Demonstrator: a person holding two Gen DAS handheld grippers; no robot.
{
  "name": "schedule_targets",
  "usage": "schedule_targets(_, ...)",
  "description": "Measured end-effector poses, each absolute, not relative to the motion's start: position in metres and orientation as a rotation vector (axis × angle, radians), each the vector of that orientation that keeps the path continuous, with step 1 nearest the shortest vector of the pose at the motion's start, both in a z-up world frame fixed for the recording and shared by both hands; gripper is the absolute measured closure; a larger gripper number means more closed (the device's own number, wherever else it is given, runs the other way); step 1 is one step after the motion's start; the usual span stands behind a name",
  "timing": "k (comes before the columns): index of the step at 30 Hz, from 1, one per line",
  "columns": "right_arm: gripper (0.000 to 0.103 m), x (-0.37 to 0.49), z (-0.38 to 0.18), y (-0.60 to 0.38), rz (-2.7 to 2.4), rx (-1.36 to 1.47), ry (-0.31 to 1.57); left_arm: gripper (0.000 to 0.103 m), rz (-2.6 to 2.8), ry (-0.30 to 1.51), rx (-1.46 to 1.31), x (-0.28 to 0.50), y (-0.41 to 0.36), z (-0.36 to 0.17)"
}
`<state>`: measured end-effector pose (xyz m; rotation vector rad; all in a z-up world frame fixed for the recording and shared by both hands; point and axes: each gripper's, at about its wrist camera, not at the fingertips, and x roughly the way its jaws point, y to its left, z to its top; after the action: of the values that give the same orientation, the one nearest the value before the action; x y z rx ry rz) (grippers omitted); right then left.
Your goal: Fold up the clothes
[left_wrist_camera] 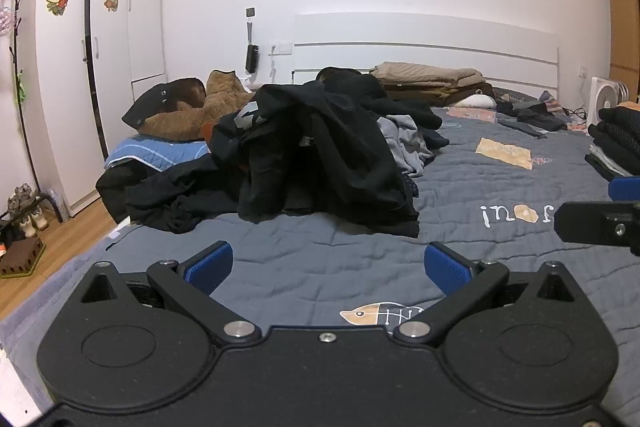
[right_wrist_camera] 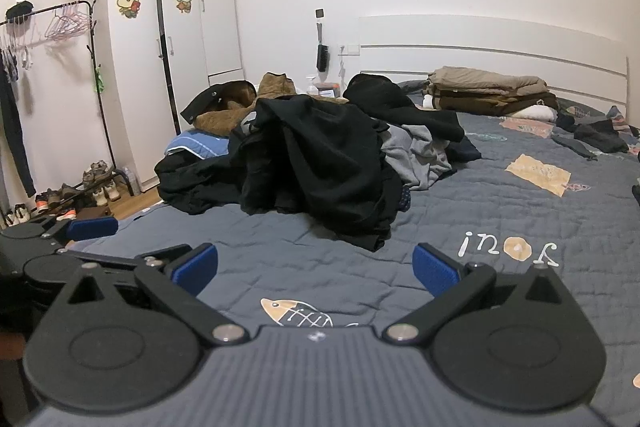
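Item 1 — left gripper (left_wrist_camera: 328,267): jaws spread wide, nothing between the blue pads, hovering over bare quilt at the near edge of the bed.

Item 2 — right gripper (right_wrist_camera: 316,269): likewise released and empty, just beside its partner, whose tip shows at 9 o'clock in the right wrist view.

Item 3 — bed (left_wrist_camera: 500,259): grey quilted cover with fish and lettering prints; the stretch directly ahead of both grippers lies free for folding.

Item 4 — pile of clothes (left_wrist_camera: 320,151): unfolded heap at 12 o'clock from both grippers, near but untouched. Mostly black garments draped on one another, with a grey garment (right_wrist_camera: 416,155) at its 3 o'clock side and a brown fleecy jacket (left_wrist_camera: 212,111) at its 10 o'clock.

Item 5 — folded stack (left_wrist_camera: 616,143): dark items laid flat, at 2 o'clock in the left wrist view, well apart from the heap. It reads as finished work.

Item 6 — folded bedding (right_wrist_camera: 488,91): tan and brown layers by the headboard, at 1 o'clock.

Item 7 — loose dark pieces (right_wrist_camera: 596,139): scattered at 2 o'clock, far side of the bed.

Progress, judged: early to middling. A small stack is done; the main heap remains, and no garment is in hand.
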<state>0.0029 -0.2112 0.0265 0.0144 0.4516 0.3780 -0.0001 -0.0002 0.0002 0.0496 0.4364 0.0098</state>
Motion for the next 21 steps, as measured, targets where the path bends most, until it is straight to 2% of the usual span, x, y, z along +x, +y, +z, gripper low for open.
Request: schedule_targets(21,0.0,0.0045,0.0248,-0.2126,0.37,0.019,0.466,0.0,0.002,0.441,0.058,0.0023,-0.0024,-0.0003)
